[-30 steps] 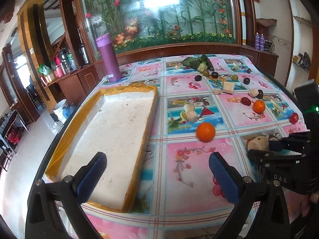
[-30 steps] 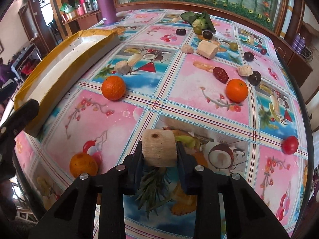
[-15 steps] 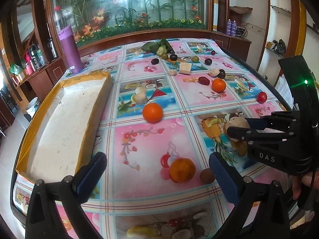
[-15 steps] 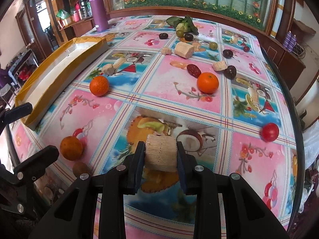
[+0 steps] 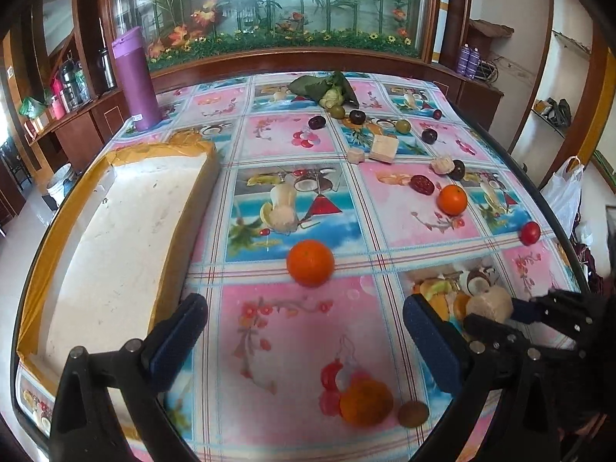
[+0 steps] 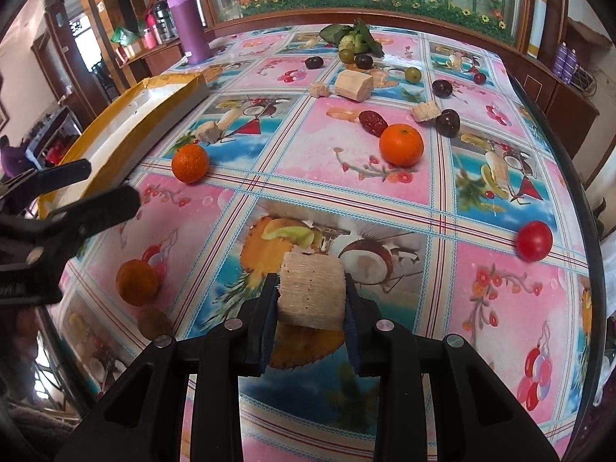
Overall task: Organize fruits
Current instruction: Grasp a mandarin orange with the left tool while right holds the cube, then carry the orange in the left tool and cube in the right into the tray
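Observation:
My right gripper [image 6: 312, 308] is shut on a pale ribbed fruit chunk [image 6: 311, 292], held just above the pineapple picture on the tablecloth. In the left wrist view that chunk [image 5: 494, 302] shows at the right, between black fingers. My left gripper [image 5: 304, 331] stands open and empty over the pink square near the front edge, beside the white tray [image 5: 115, 238]. Ahead of it lies an orange [image 5: 310, 261]; a duller orange [image 5: 365, 402] and a small brown fruit [image 5: 412, 412] lie below it. The left gripper [image 6: 109, 184] also shows at the left of the right wrist view.
Farther back lie another orange [image 6: 401, 144], a red tomato [image 6: 534, 240], dark plums, a red date, pale chunks and leafy greens [image 6: 354, 38]. A purple flask [image 5: 136, 81] stands at the far left corner. The table's edge curves close on the right.
The left gripper swung right from over the tray to above the pink square, still open. The right gripper carried the chunk a little across the table, then stayed put.

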`<state>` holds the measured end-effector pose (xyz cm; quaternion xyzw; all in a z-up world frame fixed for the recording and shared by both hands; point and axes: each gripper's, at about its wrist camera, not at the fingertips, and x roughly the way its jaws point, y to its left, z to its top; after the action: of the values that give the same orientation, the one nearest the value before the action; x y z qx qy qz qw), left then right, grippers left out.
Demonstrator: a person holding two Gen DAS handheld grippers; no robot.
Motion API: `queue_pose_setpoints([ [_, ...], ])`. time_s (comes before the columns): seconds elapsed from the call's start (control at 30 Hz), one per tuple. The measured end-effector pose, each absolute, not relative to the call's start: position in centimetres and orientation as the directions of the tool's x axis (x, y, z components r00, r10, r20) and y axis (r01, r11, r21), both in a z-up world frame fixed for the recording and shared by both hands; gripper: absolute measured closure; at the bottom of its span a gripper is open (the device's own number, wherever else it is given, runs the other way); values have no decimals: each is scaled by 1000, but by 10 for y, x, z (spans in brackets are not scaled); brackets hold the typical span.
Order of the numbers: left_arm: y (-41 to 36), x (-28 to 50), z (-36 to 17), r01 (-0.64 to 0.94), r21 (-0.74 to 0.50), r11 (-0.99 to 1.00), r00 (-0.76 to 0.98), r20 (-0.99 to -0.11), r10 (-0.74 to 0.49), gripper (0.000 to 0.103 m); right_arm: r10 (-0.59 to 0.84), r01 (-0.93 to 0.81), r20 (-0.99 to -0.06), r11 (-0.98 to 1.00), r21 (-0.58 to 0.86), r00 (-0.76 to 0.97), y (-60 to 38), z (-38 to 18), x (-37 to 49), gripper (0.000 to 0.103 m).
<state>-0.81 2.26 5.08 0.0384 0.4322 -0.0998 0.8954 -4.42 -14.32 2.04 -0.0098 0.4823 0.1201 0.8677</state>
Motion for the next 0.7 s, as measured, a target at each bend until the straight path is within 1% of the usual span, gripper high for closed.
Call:
queue_pose_setpoints([
  [0.07, 20, 7, 45, 201, -32, 979, 587, -796, -147, 12, 196, -217, -837, 971, 95, 510, -145, 22, -46, 74],
  [0.13, 16, 18, 40, 202, -34, 979, 576, -804, -147, 16, 197, -220, -837, 971, 94, 511, -146, 23, -48, 74],
  [0.17, 14, 23, 37, 197, -26, 980, 571, -810, -136, 21, 195, -220, -838, 971, 92, 510, -147, 23, -49, 74],
  [0.2, 13, 26, 34, 193, -23, 981, 563, -816, -130, 24, 196, -220, -839, 971, 93, 508, -147, 23, -49, 74],
  [0.27, 10, 33, 25, 191, -33, 981, 539, -832, -133, 42, 200, -221, -840, 970, 98, 505, -149, 22, -49, 74],
  [0.3, 10, 35, 21, 192, -41, 981, 525, -840, -138, 47, 201, -221, -840, 970, 100, 504, -149, 21, -49, 74],
  [0.33, 9, 37, 16, 196, -54, 979, 509, -848, -149, 59, 203, -221, -840, 970, 102, 504, -150, 21, -50, 74],
  [0.37, 9, 38, 11, 191, -53, 980, 498, -855, -143, 64, 206, -220, -840, 970, 106, 502, -151, 20, -49, 74],
  [0.4, 8, 35, 13, 194, -44, 980, 524, -840, -141, 64, 209, -219, -840, 969, 110, 500, -152, 20, -49, 74],
  [0.5, 7, 33, 13, 204, -42, 978, 527, -837, -146, 64, 220, -216, -839, 968, 125, 498, -154, 18, -48, 74],
  [0.7, 15, 21, 23, 198, -121, 973, 516, -831, -209, 64, 234, -218, -828, 966, 138, 510, -155, 22, -47, 74],
])
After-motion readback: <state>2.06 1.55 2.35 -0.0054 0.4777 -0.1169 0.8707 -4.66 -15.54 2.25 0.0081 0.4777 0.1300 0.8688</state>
